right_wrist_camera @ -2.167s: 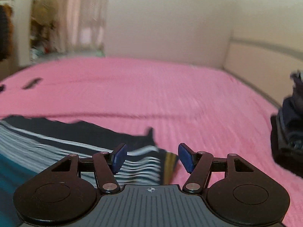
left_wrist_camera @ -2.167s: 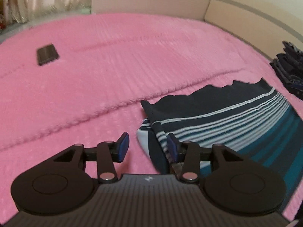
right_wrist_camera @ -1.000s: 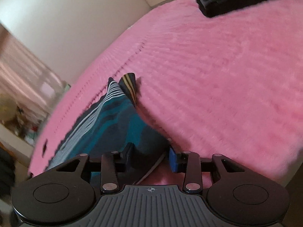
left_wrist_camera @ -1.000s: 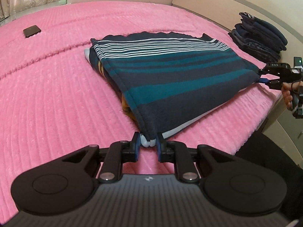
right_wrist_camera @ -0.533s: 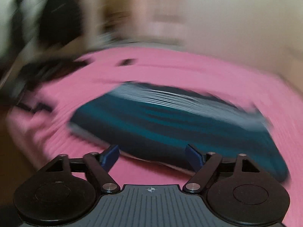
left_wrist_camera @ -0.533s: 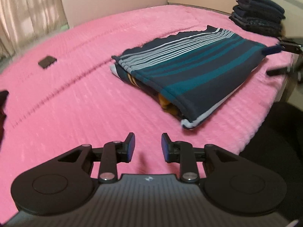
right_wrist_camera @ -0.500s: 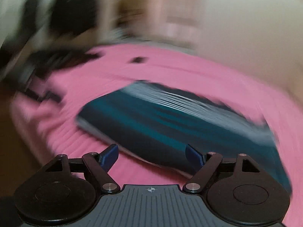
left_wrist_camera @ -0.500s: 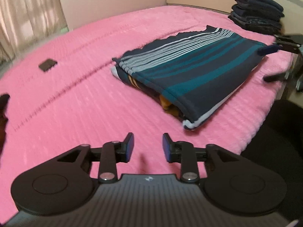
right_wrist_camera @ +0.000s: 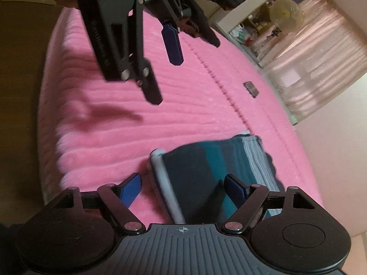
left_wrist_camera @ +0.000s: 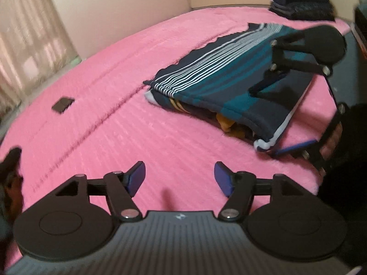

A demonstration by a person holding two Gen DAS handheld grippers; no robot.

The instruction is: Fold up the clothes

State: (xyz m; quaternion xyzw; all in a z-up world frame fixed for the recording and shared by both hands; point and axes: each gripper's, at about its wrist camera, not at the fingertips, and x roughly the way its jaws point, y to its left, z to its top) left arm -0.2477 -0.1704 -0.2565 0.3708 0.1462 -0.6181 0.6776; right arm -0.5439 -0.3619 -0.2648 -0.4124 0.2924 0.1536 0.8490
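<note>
Released, the striped garment (left_wrist_camera: 229,87) lies blurred between the closing right hand-held gripper (right_wrist_camera: 181,189); left hand-held gripper (left_wrist_camera: 180,178) opening, empty.

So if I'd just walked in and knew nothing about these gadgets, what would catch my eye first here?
Probably the bright pink bedspread, which fills both views. On it lies a folded striped garment in navy, teal and white, near the bed's edge. The right gripper, its jaws closing, straddles the garment's edge without pinching it, while the left gripper, jaws opening, hangs over bare blanket holding nothing.
</note>
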